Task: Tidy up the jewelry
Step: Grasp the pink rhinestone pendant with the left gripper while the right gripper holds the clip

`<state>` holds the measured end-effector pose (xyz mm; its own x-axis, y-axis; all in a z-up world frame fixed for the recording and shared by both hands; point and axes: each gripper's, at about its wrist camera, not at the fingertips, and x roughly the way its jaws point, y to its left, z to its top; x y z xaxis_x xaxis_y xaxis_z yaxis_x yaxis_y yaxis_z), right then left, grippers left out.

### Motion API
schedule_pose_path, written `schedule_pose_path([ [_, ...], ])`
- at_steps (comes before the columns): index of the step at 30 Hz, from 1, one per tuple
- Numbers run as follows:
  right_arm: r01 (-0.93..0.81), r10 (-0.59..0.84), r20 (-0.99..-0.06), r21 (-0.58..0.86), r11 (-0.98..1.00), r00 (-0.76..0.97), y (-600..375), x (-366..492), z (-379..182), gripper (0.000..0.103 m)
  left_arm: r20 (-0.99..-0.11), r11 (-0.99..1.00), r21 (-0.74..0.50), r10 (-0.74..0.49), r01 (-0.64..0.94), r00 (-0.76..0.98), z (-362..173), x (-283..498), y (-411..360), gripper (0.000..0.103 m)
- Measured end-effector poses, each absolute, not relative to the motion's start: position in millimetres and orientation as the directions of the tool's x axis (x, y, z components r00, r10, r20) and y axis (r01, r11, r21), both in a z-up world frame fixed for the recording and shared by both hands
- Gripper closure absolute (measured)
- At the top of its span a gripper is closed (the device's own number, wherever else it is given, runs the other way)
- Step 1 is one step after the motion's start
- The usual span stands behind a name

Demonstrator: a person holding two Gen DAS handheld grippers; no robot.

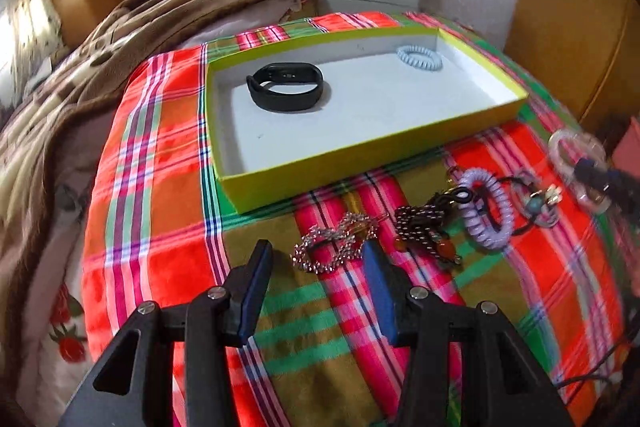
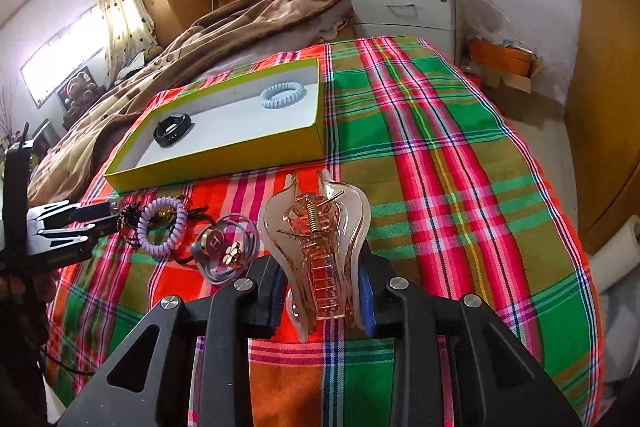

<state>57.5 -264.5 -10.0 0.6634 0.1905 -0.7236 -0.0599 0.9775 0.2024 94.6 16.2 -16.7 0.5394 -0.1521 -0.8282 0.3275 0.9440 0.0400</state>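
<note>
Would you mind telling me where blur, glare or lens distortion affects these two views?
Left wrist view: motion blur smears the clear hair clip at the right edge; fisheye bends the green box. Right wrist view: the window is blown out; the clear hair clip in the right claw stays sharp.

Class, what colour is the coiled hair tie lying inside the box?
Pale blue hair tie; the right wrist view shows it best.
</note>
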Motion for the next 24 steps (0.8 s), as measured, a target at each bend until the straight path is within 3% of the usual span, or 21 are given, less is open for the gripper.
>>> schedule_pose_path([
  [9,-0.056,0.194,-0.731,0.208,0.976,0.655,-262.4,60.5,-12.1,0.072,-0.813,0.926,0.109,-0.125,0.360,0.568,-14.6,106.4,8.1,0.053],
  [12,-0.055,0.195,-0.732,0.210,0.976,0.652,-262.0,61.4,-12.7,0.072,-0.818,0.921,0.068,-0.168,0.383,0.550,-15.1,103.0,6.4,0.055],
  [18,-0.059,0.196,-0.732,0.208,0.976,0.652,-259.8,61.6,-12.6,0.072,-0.817,0.937,0.004,-0.199,0.350,0.542,-16.0,100.1,12.4,0.075],
  [24,-0.058,0.194,-0.728,0.208,0.976,0.657,-258.1,58.7,-11.0,0.073,-0.817,0.942,-0.010,-0.201,0.335,0.540,-15.3,97.3,15.0,0.083],
])
